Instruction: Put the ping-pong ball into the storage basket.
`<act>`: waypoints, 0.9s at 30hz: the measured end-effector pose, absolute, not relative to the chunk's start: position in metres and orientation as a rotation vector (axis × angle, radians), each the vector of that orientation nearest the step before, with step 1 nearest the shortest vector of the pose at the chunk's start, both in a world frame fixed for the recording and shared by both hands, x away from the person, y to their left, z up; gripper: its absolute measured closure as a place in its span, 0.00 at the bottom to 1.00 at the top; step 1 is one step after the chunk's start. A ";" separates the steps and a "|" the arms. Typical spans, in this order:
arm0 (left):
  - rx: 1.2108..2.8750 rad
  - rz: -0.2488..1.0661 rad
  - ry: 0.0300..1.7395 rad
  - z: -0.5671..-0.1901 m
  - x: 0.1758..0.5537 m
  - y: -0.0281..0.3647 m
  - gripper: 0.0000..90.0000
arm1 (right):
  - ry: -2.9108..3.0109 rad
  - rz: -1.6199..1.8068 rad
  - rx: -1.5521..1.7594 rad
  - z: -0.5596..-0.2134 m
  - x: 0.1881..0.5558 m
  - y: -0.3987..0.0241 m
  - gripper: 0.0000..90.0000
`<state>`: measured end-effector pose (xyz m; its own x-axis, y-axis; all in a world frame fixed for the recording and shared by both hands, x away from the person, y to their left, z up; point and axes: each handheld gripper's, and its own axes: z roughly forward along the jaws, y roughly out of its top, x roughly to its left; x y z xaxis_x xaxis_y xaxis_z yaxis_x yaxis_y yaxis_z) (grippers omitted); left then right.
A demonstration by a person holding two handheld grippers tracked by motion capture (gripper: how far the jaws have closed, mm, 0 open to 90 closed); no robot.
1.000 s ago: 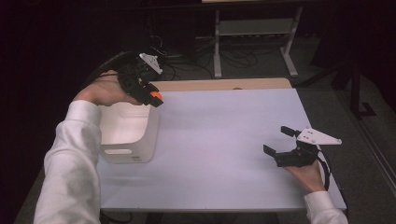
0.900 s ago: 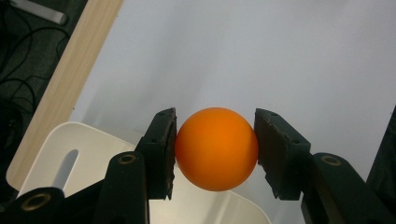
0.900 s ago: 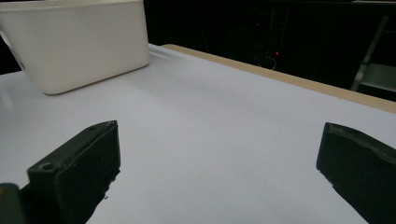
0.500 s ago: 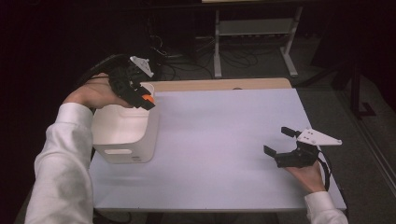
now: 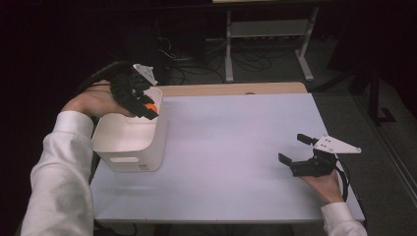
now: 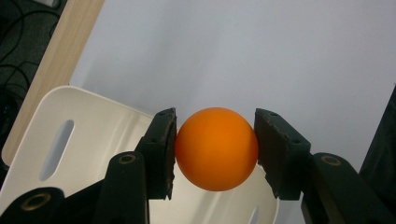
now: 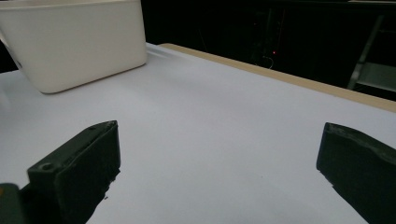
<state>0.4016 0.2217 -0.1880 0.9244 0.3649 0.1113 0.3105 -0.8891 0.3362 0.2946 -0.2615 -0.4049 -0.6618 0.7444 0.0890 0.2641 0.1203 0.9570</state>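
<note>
**Dropping the orange ball into the white bin**

Our left gripper [image 5: 147, 110] pinches the orange ball [image 6: 217, 149] over the white bin [image 5: 129, 142] at the table's [image 5: 236, 147] left edge. We centre it above the opening before releasing. Our right gripper [image 5: 301, 156] rests wide open, empty.

Smooth matt orange ball [image 6: 216, 149], glossy white plastic bin [image 5: 130, 140], matt white tabletop [image 5: 231, 147], pale wooden edge [image 5: 231, 89]

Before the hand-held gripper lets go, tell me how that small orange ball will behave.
The smooth round orange ball will probably roll or bounce once freed. It looks light and hollow, like a table-tennis ball, so likely little grip is needed. The left hand-held gripper holds it over the white plastic bin, whose walls should contain it.
</note>
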 end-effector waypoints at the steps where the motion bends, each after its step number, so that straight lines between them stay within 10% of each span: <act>1: 2.772 0.246 0.503 -0.189 0.401 0.223 0.56 | 1.991 1.560 0.975 -0.405 0.295 -0.261 0.00; 27: 2.806 0.233 0.568 -0.195 0.387 0.254 0.56 | 2.022 1.537 0.965 -0.407 0.297 -0.259 0.00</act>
